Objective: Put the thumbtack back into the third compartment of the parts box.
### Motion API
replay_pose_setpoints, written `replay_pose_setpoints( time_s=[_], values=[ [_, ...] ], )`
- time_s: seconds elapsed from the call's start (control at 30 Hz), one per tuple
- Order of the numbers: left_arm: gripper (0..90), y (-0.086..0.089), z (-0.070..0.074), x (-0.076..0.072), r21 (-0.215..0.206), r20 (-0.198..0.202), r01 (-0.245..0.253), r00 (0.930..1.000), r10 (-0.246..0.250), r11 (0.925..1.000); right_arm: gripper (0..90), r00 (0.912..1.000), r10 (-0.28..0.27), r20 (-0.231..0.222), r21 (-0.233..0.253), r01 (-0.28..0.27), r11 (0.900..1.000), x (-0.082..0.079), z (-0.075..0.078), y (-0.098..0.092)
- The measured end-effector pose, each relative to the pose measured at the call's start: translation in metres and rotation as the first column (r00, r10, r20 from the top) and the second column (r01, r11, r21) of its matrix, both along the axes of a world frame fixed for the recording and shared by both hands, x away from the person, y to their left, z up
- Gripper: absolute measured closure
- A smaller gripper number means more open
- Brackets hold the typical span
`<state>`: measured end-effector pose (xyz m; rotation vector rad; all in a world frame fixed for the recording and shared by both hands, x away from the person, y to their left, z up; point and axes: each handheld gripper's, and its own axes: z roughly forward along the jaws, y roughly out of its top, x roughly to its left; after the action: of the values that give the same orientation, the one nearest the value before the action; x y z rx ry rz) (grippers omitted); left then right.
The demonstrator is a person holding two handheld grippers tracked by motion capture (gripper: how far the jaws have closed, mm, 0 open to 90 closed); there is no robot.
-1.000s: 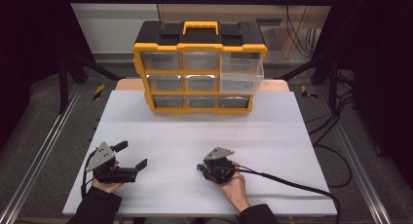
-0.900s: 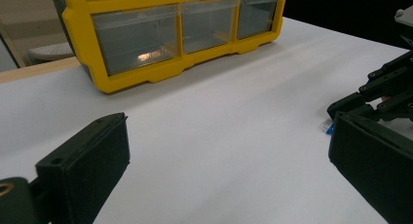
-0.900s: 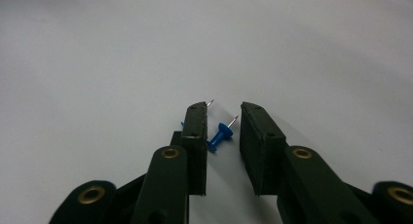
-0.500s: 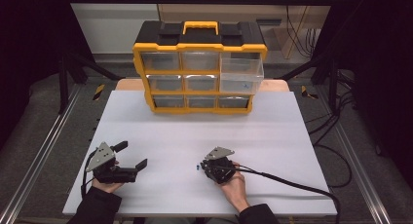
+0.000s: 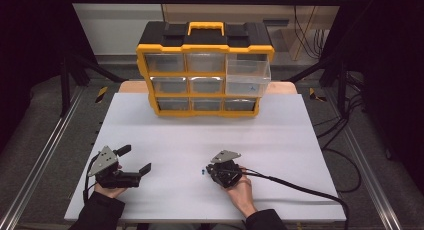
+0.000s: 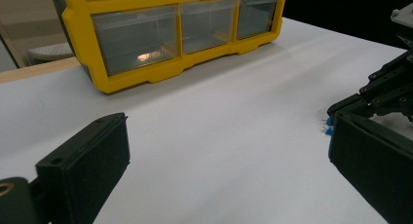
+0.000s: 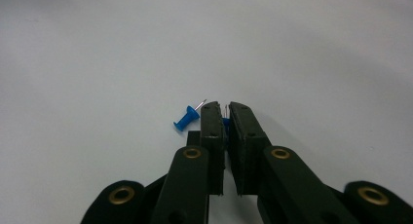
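Observation:
Two small blue pushpins lie on the white table (image 5: 280,140) near its front. One pushpin (image 7: 187,119) lies loose just left of my right gripper's jaws. The other pushpin (image 7: 225,124) is pinched between them, its metal point sticking out past the tips. My right gripper (image 7: 224,109) is shut on it and sits low on the table (image 5: 209,171). In the left gripper view the pins show as blue specks (image 6: 328,127) at the right gripper's tips (image 6: 341,109). My left gripper (image 5: 134,159) rests at the front left, open and holding nothing (image 6: 229,160).
A yellow and black drawer cabinet (image 5: 205,72) with clear drawers stands at the back middle of the table. One drawer (image 5: 247,77) on its right side is pulled out. The right gripper's cable (image 5: 300,187) trails to the right across the table.

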<state>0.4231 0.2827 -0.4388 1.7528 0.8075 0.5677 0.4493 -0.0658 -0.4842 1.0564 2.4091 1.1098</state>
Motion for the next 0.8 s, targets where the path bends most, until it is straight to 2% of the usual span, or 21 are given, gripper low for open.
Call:
replay_pose_setpoints(
  time_s=[0.03,0.1,0.33,0.47,0.63,0.8],
  values=[
    [0.9,0.0,0.0,0.0,0.0,0.0,0.0,1.0,0.0,1.0,85.5,0.9999,0.005,0.011,-0.005,-0.005,1.0,0.001,-0.001,0.0],
    [0.9,0.0,0.0,0.0,0.0,0.001,0.0,1.0,0.0,1.0,85.5,0.9999,-0.003,-0.013,0.005,0.003,1.0,0.0,0.001,0.0],
    [0.9,0.0,0.0,0.0,-0.002,0.001,-0.001,1.0,0.001,1.0,85.6,0.9999,0.0,-0.012,0.014,0.0,1.0,-0.001,0.004,-0.001],
    [0.9,0.0,0.0,0.0,-0.002,0.001,-0.001,1.0,0.001,1.0,85.5,1.0,0.006,-0.001,0.012,-0.006,1.0,-0.001,0.008,-0.003],
    [0.9,0.0,0.0,0.0,-0.004,0.002,-0.002,1.0,0.002,1.0,85.5,1.0,0.006,-0.004,0.024,-0.006,1.0,-0.004,0.015,-0.005],
    [0.9,0.0,0.001,0.0,-0.006,0.003,-0.002,1.0,0.002,1.0,85.6,0.9998,0.013,0.014,0.042,-0.013,0.999,-0.005,0.02,-0.007]
  ],
)
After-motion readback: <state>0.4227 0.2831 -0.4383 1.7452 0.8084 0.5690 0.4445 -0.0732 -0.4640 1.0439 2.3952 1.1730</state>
